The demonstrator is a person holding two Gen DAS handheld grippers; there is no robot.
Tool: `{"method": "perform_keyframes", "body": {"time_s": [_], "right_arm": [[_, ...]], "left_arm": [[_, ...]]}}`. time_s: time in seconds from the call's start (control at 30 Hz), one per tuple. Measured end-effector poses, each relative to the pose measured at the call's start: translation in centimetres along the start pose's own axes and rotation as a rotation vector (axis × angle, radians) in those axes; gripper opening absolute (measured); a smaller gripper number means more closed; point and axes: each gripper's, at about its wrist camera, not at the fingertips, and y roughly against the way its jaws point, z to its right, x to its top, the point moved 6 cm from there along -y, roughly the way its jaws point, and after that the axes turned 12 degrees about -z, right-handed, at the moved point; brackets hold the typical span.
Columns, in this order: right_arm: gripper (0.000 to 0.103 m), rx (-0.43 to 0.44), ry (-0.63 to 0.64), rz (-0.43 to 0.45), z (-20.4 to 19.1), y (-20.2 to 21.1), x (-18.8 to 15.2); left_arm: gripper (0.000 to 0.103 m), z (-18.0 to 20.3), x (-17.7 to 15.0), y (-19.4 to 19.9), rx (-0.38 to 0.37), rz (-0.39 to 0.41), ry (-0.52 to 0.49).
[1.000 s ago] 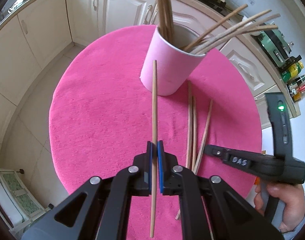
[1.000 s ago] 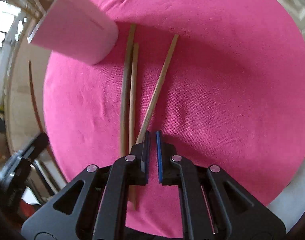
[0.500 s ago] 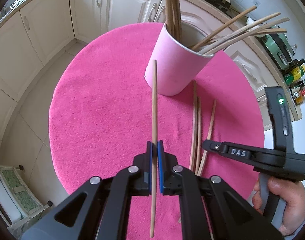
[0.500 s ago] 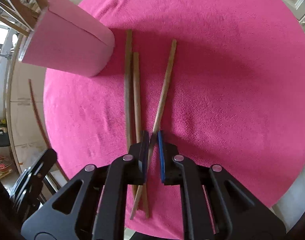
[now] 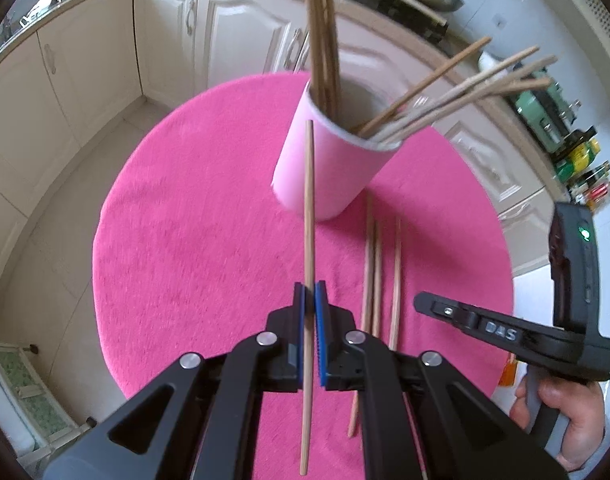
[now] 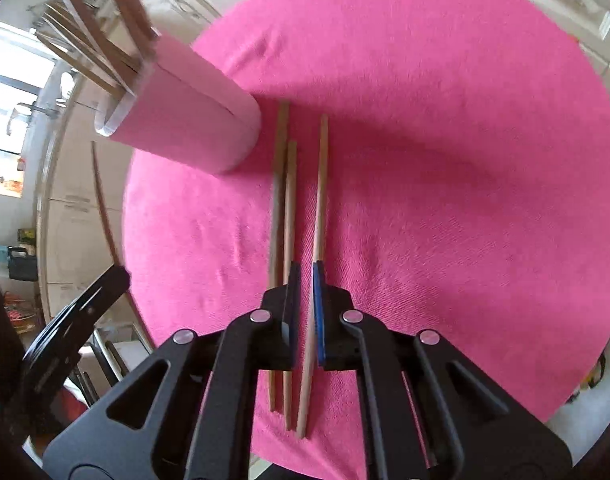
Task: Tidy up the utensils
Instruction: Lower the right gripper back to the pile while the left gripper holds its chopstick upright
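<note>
A pink cup stands on a round pink cloth, with several wooden chopsticks leaning out of it. My left gripper is shut on one chopstick, whose tip points up at the cup's near wall. My right gripper is shut on another chopstick near its lower third. Two more chopsticks lie side by side on the cloth just left of that one, their far ends close to the cup's base.
Cream kitchen cabinets curve round behind the table, over a tiled floor at the left. Bottles and jars stand on the counter at the right. A person's hand holds the right gripper's handle.
The right gripper has closed on the rightmost chopstick, which swung from a slant to nearly parallel with the other two. The left gripper keeps its chopstick, now overlapping the cup's side.
</note>
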Motion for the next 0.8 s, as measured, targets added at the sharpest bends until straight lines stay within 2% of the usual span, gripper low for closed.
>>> {"method": "perform_keyframes", "body": {"time_s": [0.2, 0.3, 0.4, 0.53, 0.6, 0.7, 0.8], "right_arm": [[0.006, 0.066, 0.041, 0.150, 0.0, 5.8, -0.5], [0.006, 0.065, 0.066, 0.198, -0.6, 7.7, -0.6], [0.006, 0.075, 0.058, 0.105, -0.7, 6.1, 0.0], [0.007, -0.034, 0.078, 0.094, -1.0, 3.7, -0.2], [0.008, -0.073, 0.061, 0.059, -0.6, 1.9, -0.3], [0.008, -0.091, 0.020, -0.001, 0.1, -0.7, -0.4], [0.009, -0.099, 0.018, -0.010, 0.0, -1.4, -0.6]], "left_arm": [[0.005, 0.8, 0.9, 2.6, -0.026, 0.103, -0.015], [0.005, 1.5, 1.4, 3.5, -0.026, 0.131, -0.028], [0.005, 2.0, 1.8, 3.2, -0.021, 0.122, -0.032], [0.005, 2.1, 1.6, 2.6, -0.014, 0.101, -0.025], [0.005, 2.0, 1.2, 2.1, -0.004, 0.088, -0.023], [0.005, 1.5, 0.7, 1.6, 0.005, 0.072, -0.015], [0.005, 1.0, 0.6, 1.2, 0.012, 0.061, -0.005]]}}
